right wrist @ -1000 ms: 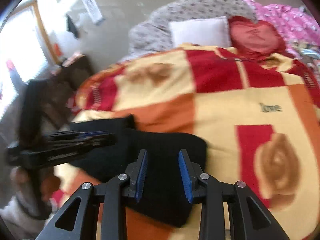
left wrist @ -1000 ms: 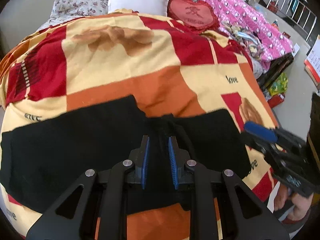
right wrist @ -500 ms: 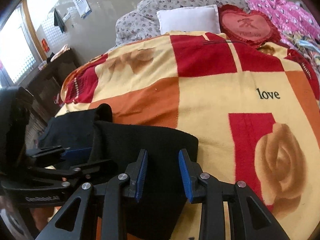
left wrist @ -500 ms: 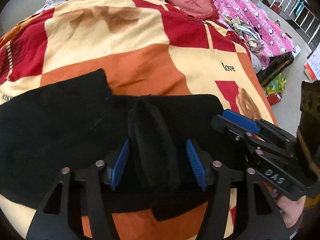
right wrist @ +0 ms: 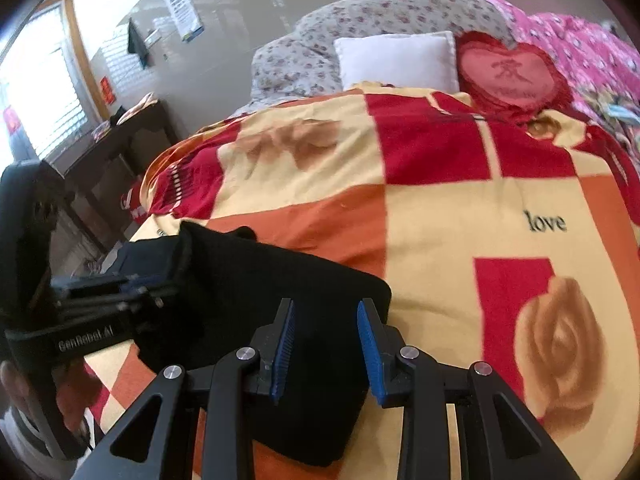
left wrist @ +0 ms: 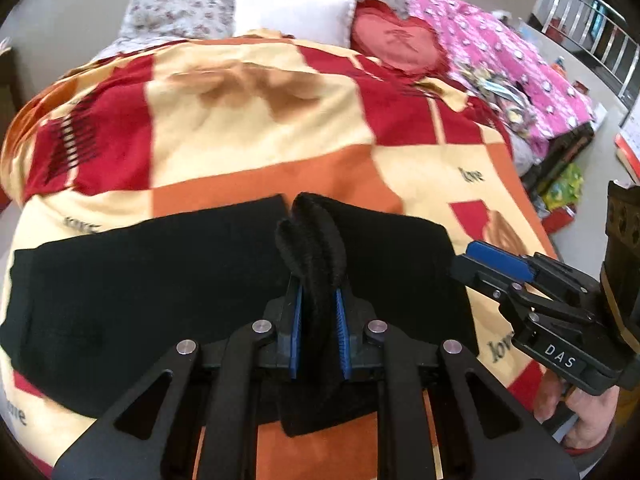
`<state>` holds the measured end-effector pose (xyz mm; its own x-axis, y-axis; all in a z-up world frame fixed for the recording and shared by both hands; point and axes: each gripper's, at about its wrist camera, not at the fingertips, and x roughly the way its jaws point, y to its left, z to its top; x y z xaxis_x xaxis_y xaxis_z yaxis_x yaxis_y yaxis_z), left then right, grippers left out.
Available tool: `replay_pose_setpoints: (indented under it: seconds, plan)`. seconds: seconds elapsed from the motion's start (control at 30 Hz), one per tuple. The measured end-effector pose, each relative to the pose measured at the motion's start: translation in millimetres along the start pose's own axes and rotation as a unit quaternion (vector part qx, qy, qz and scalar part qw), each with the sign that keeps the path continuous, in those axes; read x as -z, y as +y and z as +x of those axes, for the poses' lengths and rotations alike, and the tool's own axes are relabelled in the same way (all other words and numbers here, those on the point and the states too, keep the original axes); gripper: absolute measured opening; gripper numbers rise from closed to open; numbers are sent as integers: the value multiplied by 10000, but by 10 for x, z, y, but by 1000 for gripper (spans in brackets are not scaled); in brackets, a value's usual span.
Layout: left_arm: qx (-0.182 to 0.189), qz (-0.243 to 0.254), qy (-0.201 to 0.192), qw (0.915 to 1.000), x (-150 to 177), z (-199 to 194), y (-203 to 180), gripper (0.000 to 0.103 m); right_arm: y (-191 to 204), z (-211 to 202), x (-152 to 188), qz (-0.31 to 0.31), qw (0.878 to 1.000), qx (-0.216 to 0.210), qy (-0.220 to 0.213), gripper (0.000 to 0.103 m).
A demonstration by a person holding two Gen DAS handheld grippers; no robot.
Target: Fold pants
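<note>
Black pants [left wrist: 140, 280] lie across the near edge of a bed covered by a red, orange and cream blanket [left wrist: 260, 128]. My left gripper [left wrist: 318, 316] is shut on a raised ridge of the pants' fabric near their middle. My right gripper [right wrist: 326, 344] is open over the pants' right end [right wrist: 280, 280], with nothing between its pads. The right gripper also shows in the left wrist view [left wrist: 496, 264], at the pants' right edge. The left gripper shows at the left of the right wrist view [right wrist: 104, 292].
A white pillow [left wrist: 292, 10], a red heart cushion [left wrist: 396, 46] and a pink quilt [left wrist: 512, 64] sit at the head and far right of the bed. A dark side table [right wrist: 120, 148] stands at the bed's left. Metal rails [left wrist: 592, 28] and floor clutter lie right.
My left gripper has closed on the fold of pants that stood between its open pads, pinching it into a ridge. The right gripper stays open over the pants' right end.
</note>
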<state>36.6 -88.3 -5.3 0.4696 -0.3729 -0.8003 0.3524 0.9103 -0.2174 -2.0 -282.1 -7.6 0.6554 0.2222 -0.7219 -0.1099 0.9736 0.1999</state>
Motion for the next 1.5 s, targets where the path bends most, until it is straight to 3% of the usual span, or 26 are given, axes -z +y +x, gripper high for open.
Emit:
replay_pose_setpoints:
  seconds: [0.23,0.43,0.8,1.1,1.3,1.5]
  plan:
    - [-72,-297,224,9993,101,207,167,14,146,394,-24,-203,9993,6,311,31]
    - [-181,-214,144,9995,134,244,149,14,173,502,-50,-267,9990,98,354,31]
    - [-183,-177,76,9996,153,219,153,19,236,246,-45,-209,9990,80,377,31]
    - [-218,-199,38,9996,184,186,173,21,347,70,155,-295,9985,-17,471,31]
    - [-330,-204,-51,9992,251,74,189,23,351,209,306,-366,9972,33,656,31]
    - [-566,-195,-162,9981,322,-85,229,23,406,165,201,-374,9973,-48,636,31]
